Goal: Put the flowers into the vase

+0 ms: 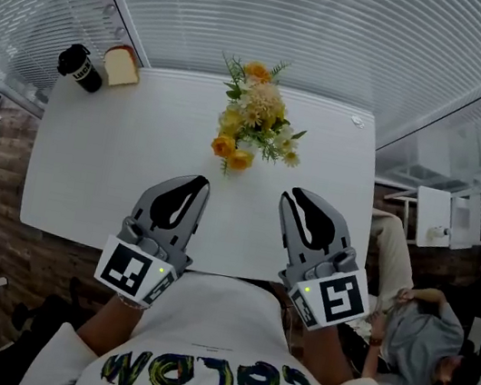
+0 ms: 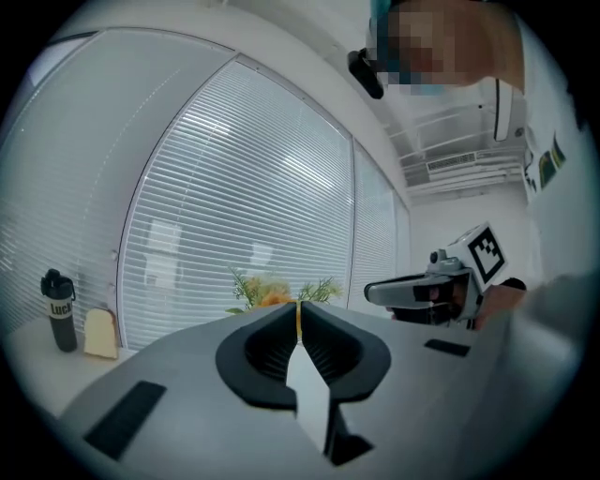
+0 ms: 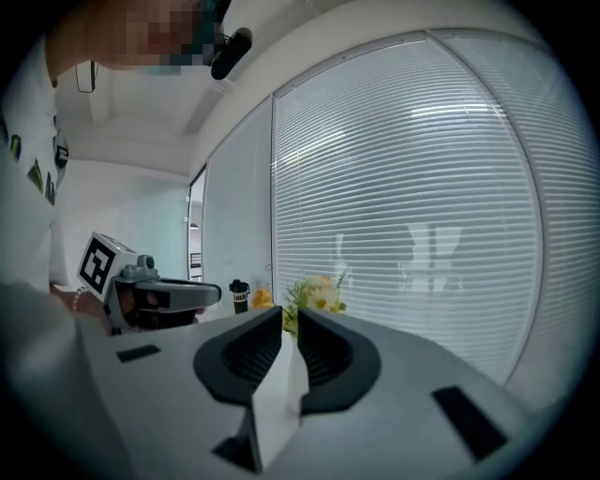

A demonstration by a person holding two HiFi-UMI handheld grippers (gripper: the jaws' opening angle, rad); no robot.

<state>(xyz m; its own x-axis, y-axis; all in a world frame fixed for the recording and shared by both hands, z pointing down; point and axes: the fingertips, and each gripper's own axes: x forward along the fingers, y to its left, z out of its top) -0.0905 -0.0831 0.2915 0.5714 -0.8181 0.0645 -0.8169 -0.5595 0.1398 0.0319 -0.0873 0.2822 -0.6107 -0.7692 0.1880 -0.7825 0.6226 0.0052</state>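
Near the worktop [image 1: 88,169] front edge: my left hand-held gripper [image 1: 200,181] is shut and my right hand-held gripper [image 1: 295,193] is barely parted, both empty. Mid-worktop the flowers [image 1: 255,120] stand upright with the vase hidden; I'd avoid bumping them.

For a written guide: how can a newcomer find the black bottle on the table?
On the white rectangular table, go to the far left corner by the window blinds. The black cylindrical bottle stands there beside a tan bread-shaped block; nothing else standing on the table is black.

Smooth matt table [image 1: 89,160]; matt grey plastic left gripper [image 1: 196,181] and right gripper [image 1: 299,194].
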